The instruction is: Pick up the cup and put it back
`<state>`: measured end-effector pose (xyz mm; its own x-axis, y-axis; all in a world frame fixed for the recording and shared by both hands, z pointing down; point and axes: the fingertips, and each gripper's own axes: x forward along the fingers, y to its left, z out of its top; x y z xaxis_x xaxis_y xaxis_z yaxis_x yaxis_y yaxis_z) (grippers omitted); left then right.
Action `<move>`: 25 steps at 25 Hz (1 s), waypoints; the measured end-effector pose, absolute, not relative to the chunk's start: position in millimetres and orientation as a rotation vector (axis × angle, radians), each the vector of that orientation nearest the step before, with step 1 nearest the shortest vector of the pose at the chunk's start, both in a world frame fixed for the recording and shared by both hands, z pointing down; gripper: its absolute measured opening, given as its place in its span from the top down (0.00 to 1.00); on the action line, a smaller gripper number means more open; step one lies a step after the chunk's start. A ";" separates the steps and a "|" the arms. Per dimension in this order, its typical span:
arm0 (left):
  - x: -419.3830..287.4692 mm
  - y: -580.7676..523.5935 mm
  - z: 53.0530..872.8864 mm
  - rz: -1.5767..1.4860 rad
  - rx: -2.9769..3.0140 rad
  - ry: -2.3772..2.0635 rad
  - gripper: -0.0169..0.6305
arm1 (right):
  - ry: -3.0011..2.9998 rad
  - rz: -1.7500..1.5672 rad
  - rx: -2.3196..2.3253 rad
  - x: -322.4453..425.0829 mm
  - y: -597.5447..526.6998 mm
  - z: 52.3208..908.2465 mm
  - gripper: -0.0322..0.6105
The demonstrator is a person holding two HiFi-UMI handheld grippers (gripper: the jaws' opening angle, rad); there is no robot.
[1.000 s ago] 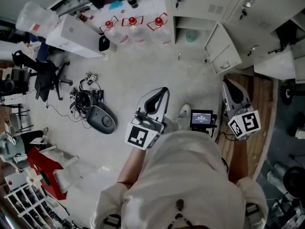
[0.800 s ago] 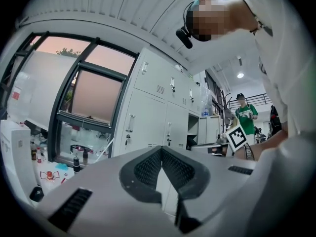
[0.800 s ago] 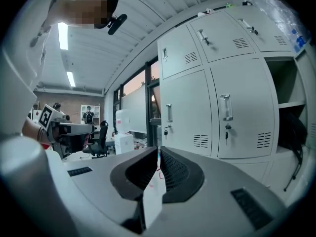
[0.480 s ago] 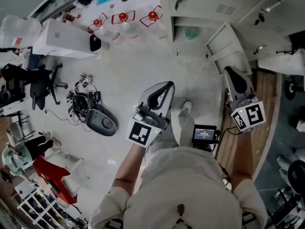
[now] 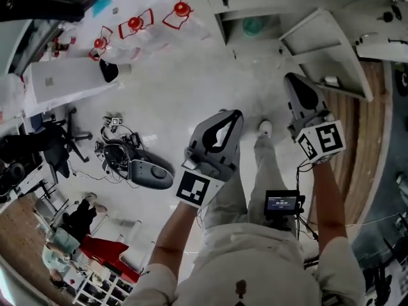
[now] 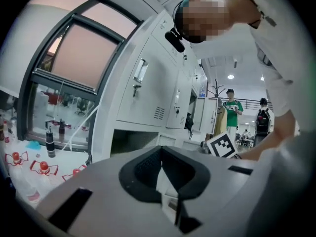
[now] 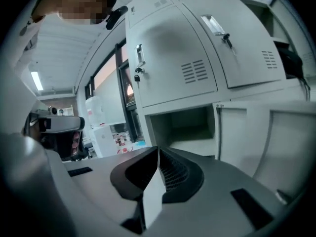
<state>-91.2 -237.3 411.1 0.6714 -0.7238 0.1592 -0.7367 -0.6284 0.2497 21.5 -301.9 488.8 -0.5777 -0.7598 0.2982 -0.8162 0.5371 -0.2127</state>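
Note:
A pale green cup [image 5: 254, 25] sits inside the open bottom compartment of the white lockers [image 5: 280, 5], at the top of the head view. My left gripper [image 5: 236, 113] is held out over the floor, well short of the compartment, with its jaws shut and nothing between them. My right gripper [image 5: 289, 77] is further forward, beside the swung-open locker door [image 5: 325, 50], also shut and empty. The left gripper view shows its tips [image 6: 161, 150] meeting. In the right gripper view, the tips [image 7: 158, 150] point at the open compartment [image 7: 182, 125]; the cup is not visible there.
Several water bottles with red caps [image 5: 134, 24] stand by a white box [image 5: 64, 78] at the far left. A cable tangle and a grey device [image 5: 150, 174] lie on the floor, near an office chair [image 5: 51, 145]. A small screen [image 5: 284, 203] hangs at my waist. People [image 6: 231, 107] stand far off.
Both grippers have moved forward toward the lockers and stayed shut. The head view has swung, so the open compartment and its door now lie nearer the right gripper.

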 end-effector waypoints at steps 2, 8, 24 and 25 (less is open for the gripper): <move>-88.5 -248.2 433.6 0.082 2.602 -1.122 0.96 | -2.576 0.545 1.416 18.4 -316.3 518.4 0.91; -83.0 -285.6 496.1 0.099 2.598 -1.072 0.96 | -2.506 0.676 1.448 5.7 -342.6 605.7 0.91; -46.5 -329.8 613.4 0.057 2.596 -1.093 0.96 | -2.469 0.484 1.441 12.9 -423.9 743.4 0.45; -44.3 -330.3 618.1 0.051 2.595 -1.100 0.96 | -2.469 0.474 1.431 12.3 -430.3 751.8 0.44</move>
<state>-44.3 -330.3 618.1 0.7026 -0.6942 0.1560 -0.7057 -0.6517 0.2781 12.3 -430.3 751.8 -0.4875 -0.7909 0.3698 -0.8717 0.4653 -0.1539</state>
